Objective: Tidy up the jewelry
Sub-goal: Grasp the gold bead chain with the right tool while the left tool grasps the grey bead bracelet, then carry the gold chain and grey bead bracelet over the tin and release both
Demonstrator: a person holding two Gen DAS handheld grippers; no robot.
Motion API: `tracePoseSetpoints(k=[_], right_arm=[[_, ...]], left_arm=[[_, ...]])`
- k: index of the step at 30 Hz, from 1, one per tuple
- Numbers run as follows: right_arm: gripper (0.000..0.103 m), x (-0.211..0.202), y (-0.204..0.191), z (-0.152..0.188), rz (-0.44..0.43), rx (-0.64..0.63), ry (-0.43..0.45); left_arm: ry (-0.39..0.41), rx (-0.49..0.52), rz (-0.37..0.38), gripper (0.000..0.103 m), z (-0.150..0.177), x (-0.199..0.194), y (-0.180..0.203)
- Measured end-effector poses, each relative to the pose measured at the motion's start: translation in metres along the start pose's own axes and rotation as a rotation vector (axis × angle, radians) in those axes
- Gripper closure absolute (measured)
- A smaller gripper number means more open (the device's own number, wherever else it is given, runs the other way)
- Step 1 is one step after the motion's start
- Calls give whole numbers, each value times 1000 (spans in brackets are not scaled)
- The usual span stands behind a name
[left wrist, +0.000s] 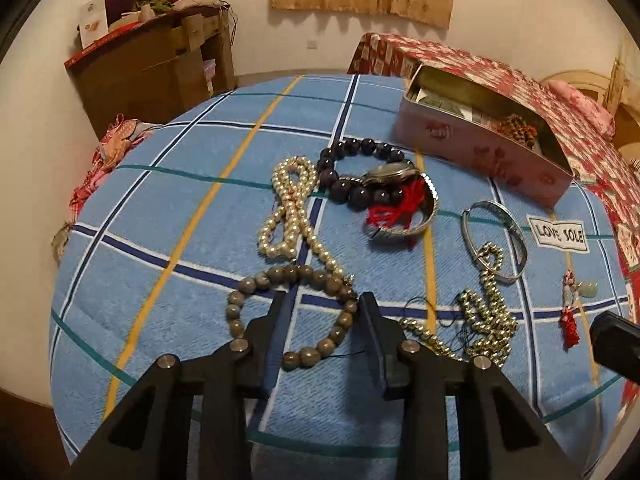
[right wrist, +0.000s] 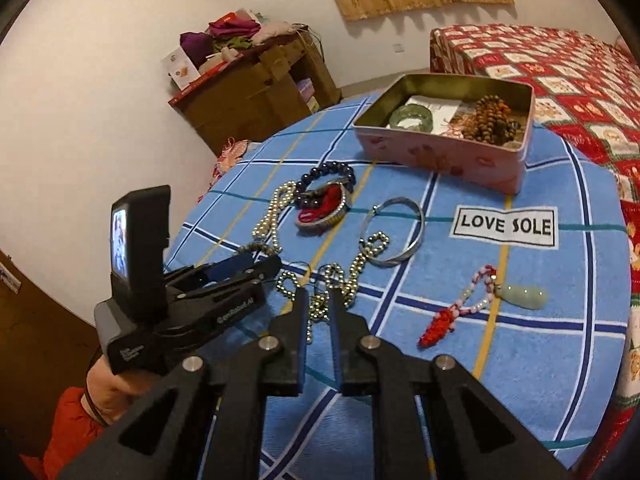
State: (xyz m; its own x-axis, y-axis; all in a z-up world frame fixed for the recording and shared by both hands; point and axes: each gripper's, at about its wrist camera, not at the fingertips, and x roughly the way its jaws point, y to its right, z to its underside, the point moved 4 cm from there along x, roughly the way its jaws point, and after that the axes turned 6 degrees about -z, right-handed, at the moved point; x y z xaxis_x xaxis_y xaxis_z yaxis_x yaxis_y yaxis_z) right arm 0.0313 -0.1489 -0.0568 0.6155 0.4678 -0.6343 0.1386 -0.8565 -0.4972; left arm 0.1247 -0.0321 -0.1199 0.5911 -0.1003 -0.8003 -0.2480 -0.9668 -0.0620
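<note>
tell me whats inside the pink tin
In the pink tin: a green bangle, brown beads and white paper. Whatever lies under the beads is covered.

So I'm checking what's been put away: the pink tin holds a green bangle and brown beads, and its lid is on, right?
Not quite. The pink tin is open, with no lid on it; the right wrist view looks straight in at the green bangle and the brown beads.

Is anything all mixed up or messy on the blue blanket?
Yes. The watch, a red tassel and a sparkly bangle lie piled on the dark bead bracelet, and the gold bead chain lies across the rim of the silver bangle. Nothing looks broken.
</note>
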Motion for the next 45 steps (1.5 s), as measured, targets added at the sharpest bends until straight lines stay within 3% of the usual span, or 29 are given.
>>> tracePoseSetpoints(k=[1, 2, 3, 6, 7, 10, 12, 19, 26, 27, 28, 29, 33, 38, 41, 45], right_arm=[[88, -1, 1, 1, 0, 3, -2], [88, -1, 1, 2, 0, 4, -4], [88, -1, 1, 3, -2, 2, -7], [88, 3, -2, 5, -6, -14, -20], [84, 7, -3, 6, -7, -22, -29], [57, 13, -2, 9, 7, -29, -39], [53, 15, -1, 9, 10, -28, -33], [53, 43, -5, 11, 58, -82, -99], [46, 79, -24, 13, 236, -249, -158], [50, 81, -26, 14, 254, -272, -155], [71, 81, -27, 15, 262, -288, -149], [84, 81, -26, 14, 256, -286, -151], [86, 74, -17, 12, 177, -219, -153], [90, 41, -20, 3, -93, -65, -92], [90, 15, -28, -6, -202, -33, -41], [90, -13, -38, -19, -274, -6, 28]], left_arm=[[-1, -1, 3, 68, 2, -1, -2], [1, -5, 7, 76, 3, -2, -5], [3, -14, 13, 97, 5, -4, -9], [14, -100, 148, 97, 12, -12, -24], [40, -128, 182, 97, 16, -18, -29], [118, -166, 233, 97, 23, -42, -41], [152, -184, 257, 97, 27, -56, -48], [240, -174, 271, 97, 21, -88, -54], [324, -168, 354, 97, 18, -115, -56], [335, -165, 368, 97, 18, -119, -56], [346, -162, 374, 97, 18, -122, -55], [366, -152, 379, 97, 17, -127, -54], [432, -103, 395, 97, 16, -145, -49], [482, -72, 420, 97, 14, -159, -48], [478, -83, 414, 97, 10, -157, -49], [449, -132, 412, 97, 8, -147, -53]])
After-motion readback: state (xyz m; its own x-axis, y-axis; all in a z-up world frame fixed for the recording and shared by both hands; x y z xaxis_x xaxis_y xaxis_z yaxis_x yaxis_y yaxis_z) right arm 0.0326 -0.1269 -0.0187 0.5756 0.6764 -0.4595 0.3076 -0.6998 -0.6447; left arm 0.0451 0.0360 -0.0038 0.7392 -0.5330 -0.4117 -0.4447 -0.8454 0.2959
